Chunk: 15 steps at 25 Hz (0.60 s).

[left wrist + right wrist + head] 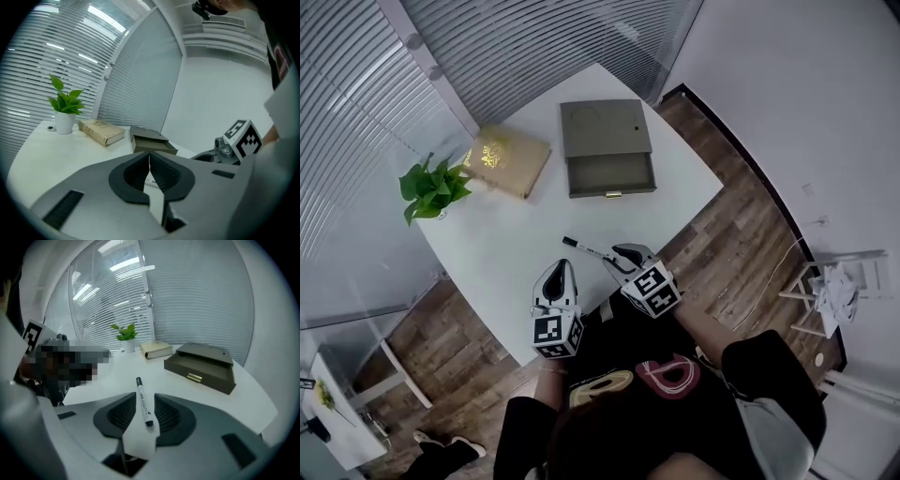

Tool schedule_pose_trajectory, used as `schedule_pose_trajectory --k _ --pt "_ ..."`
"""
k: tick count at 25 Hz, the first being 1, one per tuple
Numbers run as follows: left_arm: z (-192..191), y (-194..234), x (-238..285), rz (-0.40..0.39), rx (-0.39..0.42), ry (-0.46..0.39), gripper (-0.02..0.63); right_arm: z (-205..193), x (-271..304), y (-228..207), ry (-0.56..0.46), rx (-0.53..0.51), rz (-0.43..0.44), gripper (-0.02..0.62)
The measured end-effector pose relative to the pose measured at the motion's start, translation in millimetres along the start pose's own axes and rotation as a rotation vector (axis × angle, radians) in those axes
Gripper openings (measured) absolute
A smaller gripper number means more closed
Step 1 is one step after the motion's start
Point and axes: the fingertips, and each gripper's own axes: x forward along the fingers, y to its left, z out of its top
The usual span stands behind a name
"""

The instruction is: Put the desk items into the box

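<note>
Marker pen (589, 249) is lying flat on the white counter (502, 258), near the edge closest to you. Its long axis is running along the line of your right tool (612, 255). One dark end is pointing away across the counter, slightly left of the olive box (605, 131); the other is sitting between the jaws. In the right gripper view those jaws are standing apart on either side of the white barrel, not pressing on it. Print on the barrel is showing, but it is too small to read.

Your left tool (560, 268) is hovering just beside the pen with its jaws together and nothing between them. The box is sitting well beyond the pen with its drawer (611, 175) standing open toward you.
</note>
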Motion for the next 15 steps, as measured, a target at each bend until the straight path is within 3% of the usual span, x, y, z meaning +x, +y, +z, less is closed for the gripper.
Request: schedule_pose_trajectory --k 7,15 --pt "7.4 10.0 -4.5 0.101 -0.034 -0.041 0.018 0.5 24.9 5.7 0.108 -0.154 0.097 0.135" --pt "9.2 13.3 -10.4 0.172 -0.041 -0.063 0.017 -1.8 52.9 12.0 0.2 -0.233 0.182 0.135"
